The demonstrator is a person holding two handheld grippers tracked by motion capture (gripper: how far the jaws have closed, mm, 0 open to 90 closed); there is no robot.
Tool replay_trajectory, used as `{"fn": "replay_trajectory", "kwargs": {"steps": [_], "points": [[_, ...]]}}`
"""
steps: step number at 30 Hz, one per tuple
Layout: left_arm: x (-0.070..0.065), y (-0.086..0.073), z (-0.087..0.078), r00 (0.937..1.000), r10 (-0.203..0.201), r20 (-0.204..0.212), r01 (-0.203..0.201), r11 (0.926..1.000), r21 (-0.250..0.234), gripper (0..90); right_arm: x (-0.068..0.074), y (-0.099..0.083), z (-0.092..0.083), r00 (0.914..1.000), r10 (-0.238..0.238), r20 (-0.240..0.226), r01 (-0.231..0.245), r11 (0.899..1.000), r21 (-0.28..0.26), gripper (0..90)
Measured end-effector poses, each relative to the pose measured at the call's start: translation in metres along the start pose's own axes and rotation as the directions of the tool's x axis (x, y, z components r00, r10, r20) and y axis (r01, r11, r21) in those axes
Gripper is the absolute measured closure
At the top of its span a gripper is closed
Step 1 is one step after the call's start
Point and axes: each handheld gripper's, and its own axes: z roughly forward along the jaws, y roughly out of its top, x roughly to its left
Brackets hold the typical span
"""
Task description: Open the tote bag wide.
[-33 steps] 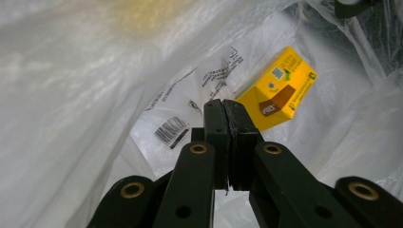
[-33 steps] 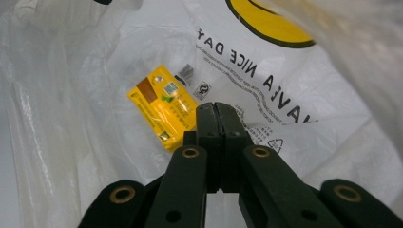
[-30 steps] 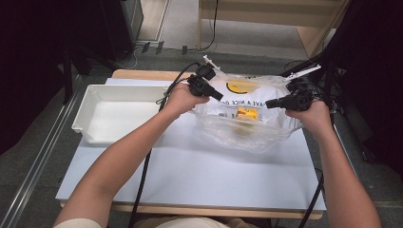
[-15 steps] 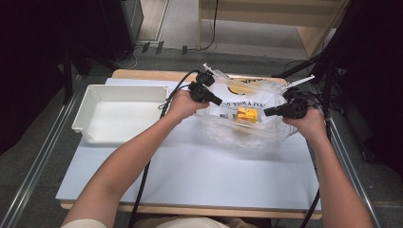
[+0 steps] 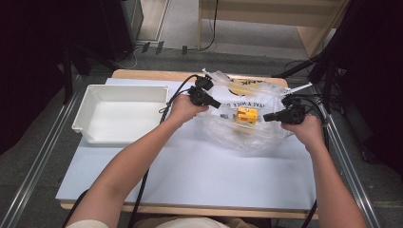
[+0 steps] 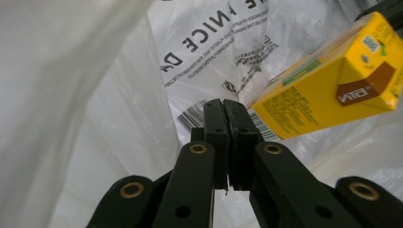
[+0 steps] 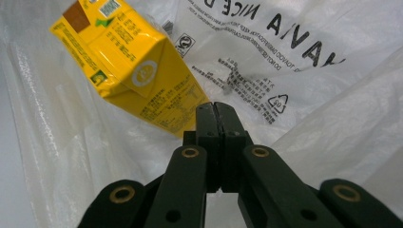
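A clear plastic bag [image 5: 247,135] with black print lies spread on the white table top, and a yellow drink carton [image 5: 247,115] rests inside it. My left gripper [image 5: 218,105] is shut on the bag's left edge and my right gripper [image 5: 265,117] is shut on its right edge. In the left gripper view the pressed-together jaws [image 6: 223,107] point at the carton [image 6: 328,85] through the film [image 6: 199,47]. The right gripper view shows its jaws [image 7: 214,108] closed just below the carton [image 7: 128,71], with printed film [image 7: 294,57] behind.
An empty white tray [image 5: 90,124] stands at the table's left. Bare white table top [image 5: 199,171] stretches toward the person. Cables trail from both grippers. Metal rails run along both sides, and dark stands rise at the back right.
Both hands have come down with the bag. The bag and its carton have sunk from a lifted hang onto the table top. The jaws stayed closed.
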Motion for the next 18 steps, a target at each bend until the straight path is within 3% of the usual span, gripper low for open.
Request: {"fn": "replay_trajectory", "kwargs": {"steps": [9,18], "points": [[0.011,-0.009,0.01,0.9997,-0.024,-0.011,0.024,0.9997,-0.002,89.4,-0.005,-0.01,0.011,0.9996,0.027,0.007,-0.027,1.0,0.006,90.0],[0.016,-0.017,0.019,0.9994,-0.029,-0.02,0.029,0.9996,0.002,89.4,-0.012,-0.022,0.018,0.9985,0.053,0.017,-0.052,0.998,-0.041,90.0]]}}
